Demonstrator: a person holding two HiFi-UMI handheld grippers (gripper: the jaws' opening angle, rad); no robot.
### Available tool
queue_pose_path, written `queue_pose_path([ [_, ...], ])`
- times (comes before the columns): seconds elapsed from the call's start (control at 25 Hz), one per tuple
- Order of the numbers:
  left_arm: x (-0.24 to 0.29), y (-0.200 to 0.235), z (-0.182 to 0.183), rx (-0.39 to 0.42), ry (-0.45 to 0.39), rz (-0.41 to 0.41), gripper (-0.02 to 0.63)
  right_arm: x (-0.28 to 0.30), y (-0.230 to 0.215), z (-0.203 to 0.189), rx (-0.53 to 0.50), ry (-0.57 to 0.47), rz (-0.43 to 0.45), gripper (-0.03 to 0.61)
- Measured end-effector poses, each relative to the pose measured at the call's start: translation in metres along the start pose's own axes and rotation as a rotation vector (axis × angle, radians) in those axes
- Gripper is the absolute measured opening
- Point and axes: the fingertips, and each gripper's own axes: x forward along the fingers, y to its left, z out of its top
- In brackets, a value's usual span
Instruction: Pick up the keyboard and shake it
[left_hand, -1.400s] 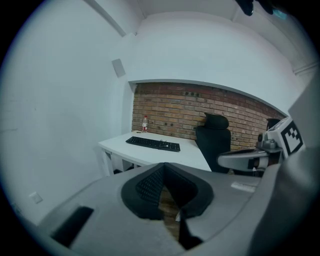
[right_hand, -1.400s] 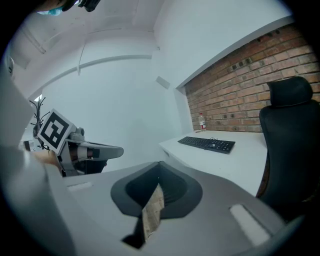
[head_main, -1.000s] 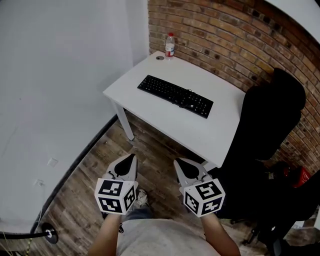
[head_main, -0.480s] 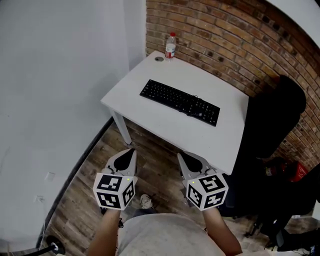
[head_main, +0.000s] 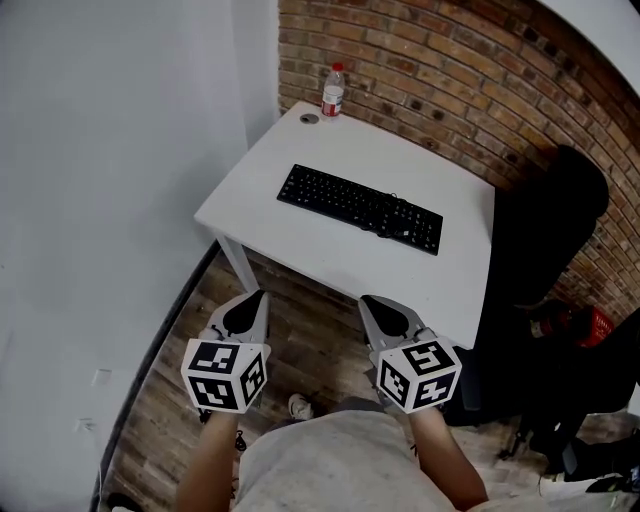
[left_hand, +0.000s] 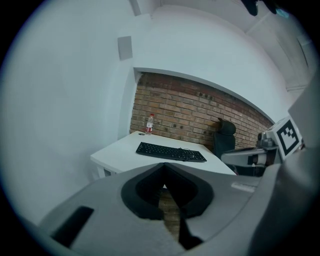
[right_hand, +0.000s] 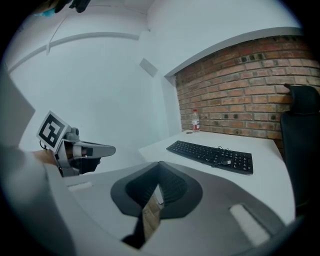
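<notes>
I hold one tool in each hand, low before my body and above the wooden floor (head_main: 300, 340). My left tool (head_main: 257, 297) is clenched: its two jaws are together and nothing is between them. My right tool (head_main: 367, 300) is clenched in the same way and is also empty. Both point toward the white surface (head_main: 300, 240), and both are well apart from it. The black keyboard (head_main: 360, 209) lies flat near the middle of this surface, a little slanted to its edges, and no tool touches it. Its cable (head_main: 385, 222) lies in a small bundle on the keys near its right end. In the far corner of the surface, near the brick wall (head_main: 450, 70), one clear bottle (head_main: 331, 91) with a red label stands upright. How much is inside it I cannot tell. A small round thing (head_main: 309, 118) lies just beside the bottle. A black chair (head_main: 540, 250) stands at the right side of the surface.
</notes>
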Motion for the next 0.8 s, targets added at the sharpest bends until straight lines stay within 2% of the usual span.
queue_pose_path([
  [0.48,0.057,0.020,0.019,0.045,0.028,-0.052,-0.006,0.038,-0.040,0.016,0.025,-0.026,-0.079,0.011],
  [0.8,0.127,0.023,0.041,0.076,0.044,-0.082,-0.006,0.070,-0.100,0.030,0.058,-0.042,-0.124,0.011],
])
